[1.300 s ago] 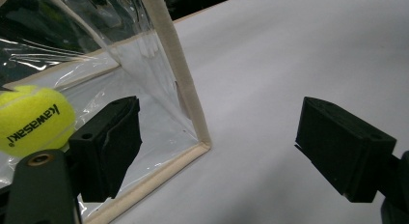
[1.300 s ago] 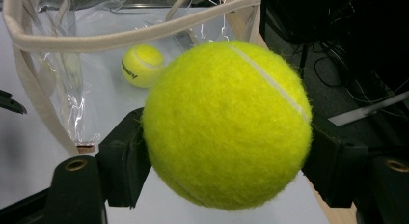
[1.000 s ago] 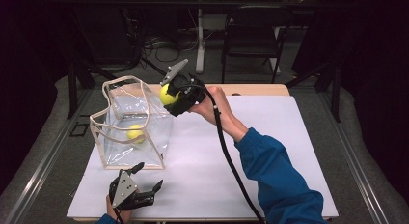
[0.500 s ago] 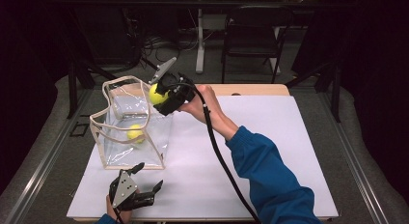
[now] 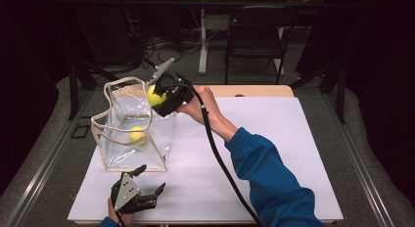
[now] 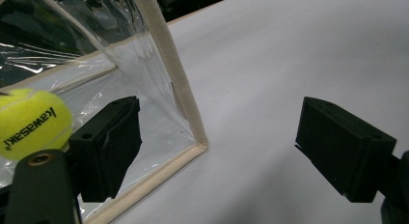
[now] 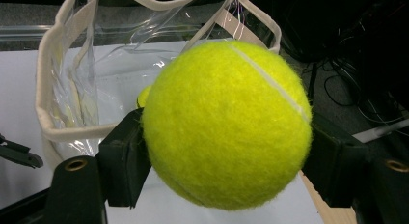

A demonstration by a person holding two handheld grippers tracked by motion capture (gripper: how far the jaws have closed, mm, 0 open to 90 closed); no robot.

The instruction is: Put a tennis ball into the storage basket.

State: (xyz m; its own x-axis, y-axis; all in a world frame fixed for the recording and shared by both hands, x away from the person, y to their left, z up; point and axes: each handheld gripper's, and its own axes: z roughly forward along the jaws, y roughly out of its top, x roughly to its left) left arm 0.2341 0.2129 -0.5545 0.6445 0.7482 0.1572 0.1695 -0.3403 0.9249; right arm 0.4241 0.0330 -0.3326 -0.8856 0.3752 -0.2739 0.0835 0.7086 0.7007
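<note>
The clear bag (image 5: 131, 134) stood at about ten o'clock on the white table (image 5: 274, 153), its cream-trimmed mouth open upward and leaning a little toward you. One tennis ball (image 5: 137, 135) lay inside it, low down near the bottom panel; through the clear wall in the left gripper view you could see that ball (image 6: 31, 122) with its printed brand name running up at a slant, toward roughly one o'clock in that view.

You held the second tennis ball (image 5: 155, 96) in your right gripper (image 5: 161, 97), at the bag's far right corner, about level with the rim at the one o'clock side of the mouth. Whether it was over the opening or just outside the rim could not be told. In the right gripper view the two black jaws pressed on the ball (image 7: 226, 125) from nine and three o'clock, and the bag's open mouth (image 7: 62, 89) sat beyond it, toward eleven o'clock. A ball has no long axis; its white seam ran from about twelve o'clock down toward three. The right gripper itself pointed toward nine o'clock across the table, its cable trailing back along your blue sleeve (image 5: 274, 183).

Your left gripper (image 5: 147, 185) rested at the near edge, around seven o'clock, just in front of the bag's near wall. Its jaws stood wide with nothing between them, the bag's near corner (image 6: 193, 137) lying ahead in the gap.
</note>
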